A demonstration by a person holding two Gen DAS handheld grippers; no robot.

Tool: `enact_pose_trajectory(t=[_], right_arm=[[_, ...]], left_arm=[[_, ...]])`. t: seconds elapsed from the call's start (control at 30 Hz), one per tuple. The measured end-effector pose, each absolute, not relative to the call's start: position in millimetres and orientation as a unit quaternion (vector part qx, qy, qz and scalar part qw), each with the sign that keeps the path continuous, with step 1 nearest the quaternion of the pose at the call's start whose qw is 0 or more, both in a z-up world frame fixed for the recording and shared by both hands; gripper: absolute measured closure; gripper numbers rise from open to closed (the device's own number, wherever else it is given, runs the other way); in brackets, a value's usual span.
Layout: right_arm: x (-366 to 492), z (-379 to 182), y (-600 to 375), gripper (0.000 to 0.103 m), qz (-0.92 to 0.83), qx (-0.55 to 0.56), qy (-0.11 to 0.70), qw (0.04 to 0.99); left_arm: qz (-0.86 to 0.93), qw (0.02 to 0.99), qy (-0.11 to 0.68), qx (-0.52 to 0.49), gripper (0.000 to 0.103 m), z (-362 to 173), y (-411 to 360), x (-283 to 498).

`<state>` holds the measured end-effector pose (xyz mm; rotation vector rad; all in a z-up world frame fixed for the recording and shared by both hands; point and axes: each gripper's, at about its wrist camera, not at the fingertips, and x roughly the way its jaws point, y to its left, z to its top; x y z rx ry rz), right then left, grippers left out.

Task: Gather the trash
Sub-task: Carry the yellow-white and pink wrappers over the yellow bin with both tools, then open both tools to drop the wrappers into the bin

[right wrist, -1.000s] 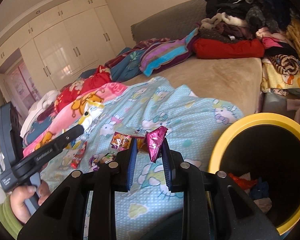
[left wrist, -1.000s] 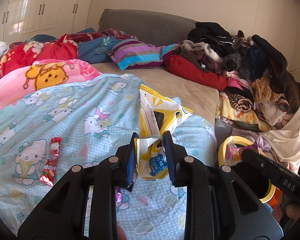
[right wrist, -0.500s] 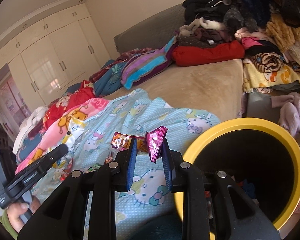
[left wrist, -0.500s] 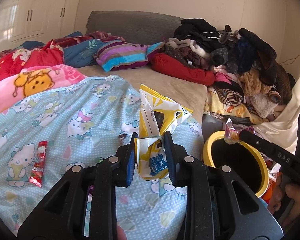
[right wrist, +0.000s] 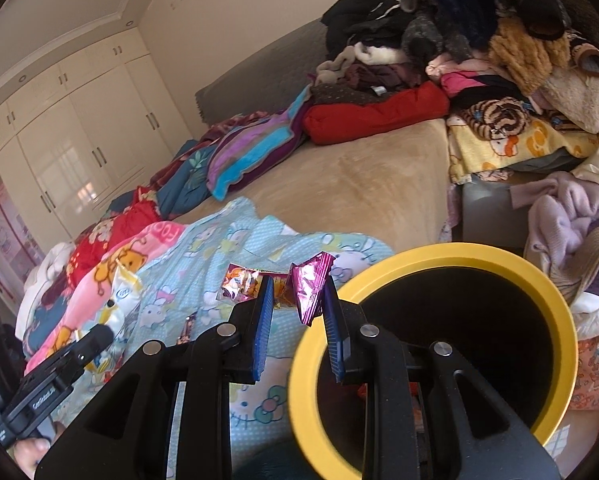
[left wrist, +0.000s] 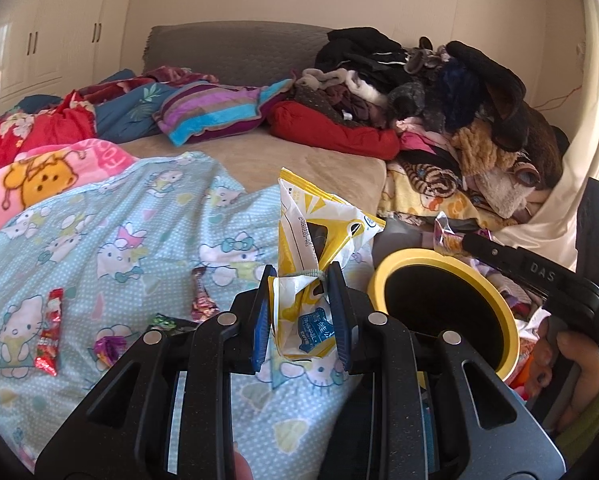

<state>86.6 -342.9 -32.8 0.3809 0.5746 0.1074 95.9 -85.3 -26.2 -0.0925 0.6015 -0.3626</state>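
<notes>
Right gripper (left wrist: 445, 236): body lettered "DAS"; clenched on a crinkled magenta foil wrapper (right wrist: 309, 290), held at the edge of the yellow-rimmed bin (right wrist: 555, 308), which stands against the bedside.
Left gripper (left wrist: 301, 310): clamped on a crumpled yellow-and-white snack bag (left wrist: 319, 228) bearing a blue label with unreadable script, upright above the Hello Kitty quilt (left wrist: 111, 240).
Loose on the quilt: red candy wrapper (left wrist: 49, 332) and smaller wrappers nearby.

Yellow-and-white wrapper (left wrist: 319, 240), magenta foil wrapper (right wrist: 309, 292), yellow-rimmed bin (right wrist: 431, 254) with a seemingly black interior, cat-print blue sheet (left wrist: 111, 240).
</notes>
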Motion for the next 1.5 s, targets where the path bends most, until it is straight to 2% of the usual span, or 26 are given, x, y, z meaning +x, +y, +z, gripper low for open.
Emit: enact_pose_trajectory(t=[0.8, 1.5], right_arm=[[84, -51, -409, 0.080, -0.020, 0.213, 0.286, 0.934], [87, -82, -457, 0.080, -0.067, 0.244, 0.313, 0.915]], left_arm=[[-0.230, 0.923, 0.310, 0.004, 0.083, -36, -145, 90], [-0.278, 0.898, 0.337, 0.057, 0.083, -69, -207, 86]])
